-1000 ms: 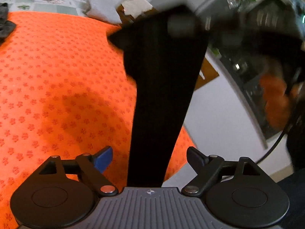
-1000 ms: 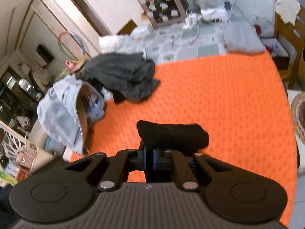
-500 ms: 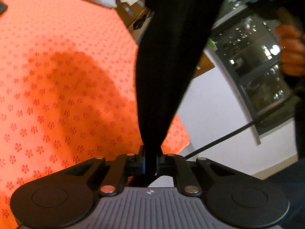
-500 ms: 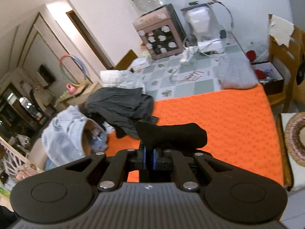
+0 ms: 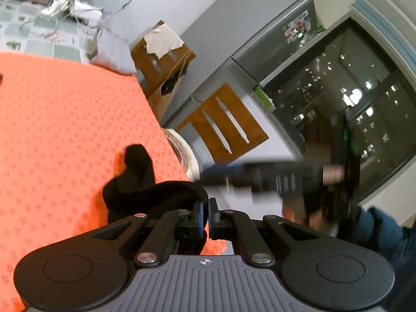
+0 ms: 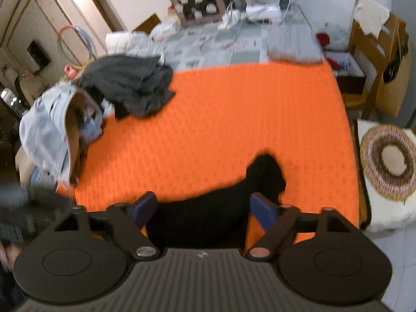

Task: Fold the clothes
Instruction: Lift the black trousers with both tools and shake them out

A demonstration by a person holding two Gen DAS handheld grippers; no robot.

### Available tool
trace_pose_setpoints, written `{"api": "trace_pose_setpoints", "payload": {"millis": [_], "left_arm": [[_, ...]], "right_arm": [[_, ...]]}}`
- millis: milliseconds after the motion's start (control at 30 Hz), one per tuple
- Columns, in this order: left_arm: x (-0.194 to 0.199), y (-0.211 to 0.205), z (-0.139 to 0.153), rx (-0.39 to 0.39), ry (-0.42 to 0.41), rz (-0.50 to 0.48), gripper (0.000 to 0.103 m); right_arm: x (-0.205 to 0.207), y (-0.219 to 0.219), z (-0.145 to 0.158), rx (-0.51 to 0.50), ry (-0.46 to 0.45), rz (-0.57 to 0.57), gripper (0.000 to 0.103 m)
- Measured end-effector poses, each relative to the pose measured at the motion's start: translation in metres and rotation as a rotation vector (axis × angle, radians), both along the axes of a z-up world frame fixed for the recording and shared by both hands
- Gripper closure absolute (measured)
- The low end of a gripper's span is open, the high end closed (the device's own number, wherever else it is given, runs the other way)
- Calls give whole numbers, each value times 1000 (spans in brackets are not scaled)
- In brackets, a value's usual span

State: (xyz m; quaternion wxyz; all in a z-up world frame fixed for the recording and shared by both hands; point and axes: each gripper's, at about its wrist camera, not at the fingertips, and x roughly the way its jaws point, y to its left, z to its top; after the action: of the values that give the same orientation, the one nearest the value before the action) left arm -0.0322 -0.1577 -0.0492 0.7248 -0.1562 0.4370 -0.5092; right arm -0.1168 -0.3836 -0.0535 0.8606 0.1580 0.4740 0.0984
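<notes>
A black sock (image 5: 135,179) droops over the orange-covered table (image 5: 65,130). One end of it is pinched in my left gripper (image 5: 206,215), which is shut on it. In the right wrist view the same sock (image 6: 221,208) lies between and below the blue pads (image 6: 261,208) of my right gripper (image 6: 204,206). Its jaws are opening and stand wide, and the pads do not press the sock. The sock's toe (image 6: 265,171) rests on the orange cloth (image 6: 234,119). My right gripper also shows as a blur (image 5: 273,179) in the left wrist view, with a hand on it.
A dark grey clothes pile (image 6: 127,85) and light blue denim (image 6: 49,135) lie at the table's far left. A round woven mat (image 6: 387,161) sits on a stool to the right. Wooden chairs (image 5: 223,124) and a fridge (image 5: 273,52) stand beyond the table edge.
My left gripper shut on the sock's lower end and rose. My right gripper dropped towards the table and opened, letting go of the sock, which went from hanging taut to slumping on the cloth.
</notes>
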Motion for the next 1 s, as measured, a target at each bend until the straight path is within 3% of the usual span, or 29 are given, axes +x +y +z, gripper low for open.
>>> {"api": "trace_pose_setpoints", "payload": {"millis": [167, 400, 500, 567, 700, 800, 1000], "left_arm": [[11, -9, -2, -8, 13, 23, 97], [16, -22, 4, -11, 11, 1, 97], [19, -31, 5, 0, 2, -7, 97], [21, -35, 3, 18, 5, -15, 97], [20, -34, -5, 65, -34, -31, 94], [19, -23, -12, 82, -34, -41, 84], [17, 4, -25, 62, 18, -65, 72]], "right_arm": [[-40, 15, -43, 76, 88, 46, 14], [-57, 49, -93, 62, 139, 106, 21], [-56, 57, -108, 47, 165, 125, 43], [-55, 61, -114, 57, 175, 134, 79], [-58, 65, -105, 102, 181, 153, 85], [-60, 65, -86, 146, 166, 171, 85], [-56, 55, -16, 190, 26, 174, 86]]}}
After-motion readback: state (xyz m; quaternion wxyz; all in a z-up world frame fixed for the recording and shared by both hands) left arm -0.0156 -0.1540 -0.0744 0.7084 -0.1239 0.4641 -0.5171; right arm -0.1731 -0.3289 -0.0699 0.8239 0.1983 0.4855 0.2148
